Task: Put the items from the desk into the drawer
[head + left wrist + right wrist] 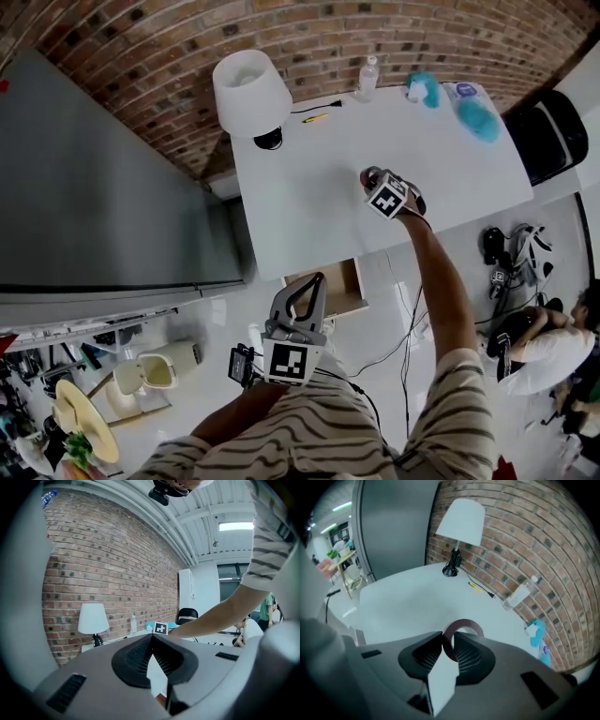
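Observation:
My right gripper (pixel 371 178) hovers over the white desk (pixel 300 202), right of its middle. It is shut on a dark maroon ring (pixel 465 624); in the right gripper view the pads (pixel 436 651) pinch the ring's left side and the rest sticks out past the tips. My left gripper (pixel 313 281) is held low in front of the desk, just above the open wooden drawer (pixel 349 298). Its jaws meet at the tips with nothing between them. On the desk lie a yellow pen (pixel 314 118), a clear bottle (pixel 367 78) and teal items (pixel 479 120).
A white lamp (pixel 248 89) stands at the desk's far left corner by the brick wall. A tall grey cabinet (pixel 94 187) borders the desk's left side. A black chair (pixel 553 131) is at the right end, and a person (pixel 553 347) sits on the floor beyond.

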{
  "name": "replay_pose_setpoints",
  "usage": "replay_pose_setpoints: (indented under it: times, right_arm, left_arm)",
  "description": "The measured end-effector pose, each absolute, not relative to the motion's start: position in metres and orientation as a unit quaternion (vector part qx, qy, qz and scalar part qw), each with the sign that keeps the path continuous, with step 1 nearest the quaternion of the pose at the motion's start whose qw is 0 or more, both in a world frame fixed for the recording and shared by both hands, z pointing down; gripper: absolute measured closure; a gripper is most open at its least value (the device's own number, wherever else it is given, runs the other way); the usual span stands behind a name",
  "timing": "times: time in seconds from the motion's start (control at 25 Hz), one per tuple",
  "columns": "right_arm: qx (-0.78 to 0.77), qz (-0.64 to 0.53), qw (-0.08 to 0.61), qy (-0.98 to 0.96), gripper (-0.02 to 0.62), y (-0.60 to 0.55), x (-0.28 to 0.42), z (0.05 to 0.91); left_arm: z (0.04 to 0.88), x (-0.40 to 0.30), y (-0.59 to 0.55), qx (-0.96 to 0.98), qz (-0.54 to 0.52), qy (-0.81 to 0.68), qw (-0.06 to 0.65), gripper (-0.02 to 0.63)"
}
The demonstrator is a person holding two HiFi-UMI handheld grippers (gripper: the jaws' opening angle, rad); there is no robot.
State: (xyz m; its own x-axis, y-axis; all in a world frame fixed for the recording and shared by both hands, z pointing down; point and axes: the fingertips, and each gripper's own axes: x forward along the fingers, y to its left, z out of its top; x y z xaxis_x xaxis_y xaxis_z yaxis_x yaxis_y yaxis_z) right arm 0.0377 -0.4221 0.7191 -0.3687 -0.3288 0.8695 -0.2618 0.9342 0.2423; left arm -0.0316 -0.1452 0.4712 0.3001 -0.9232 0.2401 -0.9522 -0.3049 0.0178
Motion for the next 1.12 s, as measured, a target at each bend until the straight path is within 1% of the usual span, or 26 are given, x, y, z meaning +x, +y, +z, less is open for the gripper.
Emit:
replay_pose_setpoints:
  times: [0.12,0.6,1.12]
  right_arm:
    - [0.207,-0.009,0.497,-0.843,0.509,-0.410,0.037,0.693]
    - [0.250,-0.008,0.435,-0.865,0.512,-0.359,0.032,0.628]
    - [0.350,0.053,0.275,-0.894,0.514,-0.293,0.020,0.533]
  left_arm:
    - [0.460,-0.030,-0.143,0.808,0.087,-0.579,0.071,0.600]
    - [0.432,-0.025,-0.132,0.822,0.075,-0.563,0.046,0.600]
    - [0.396,-0.032,-0.121,0.828,0.058,-0.558,0.016,0.600]
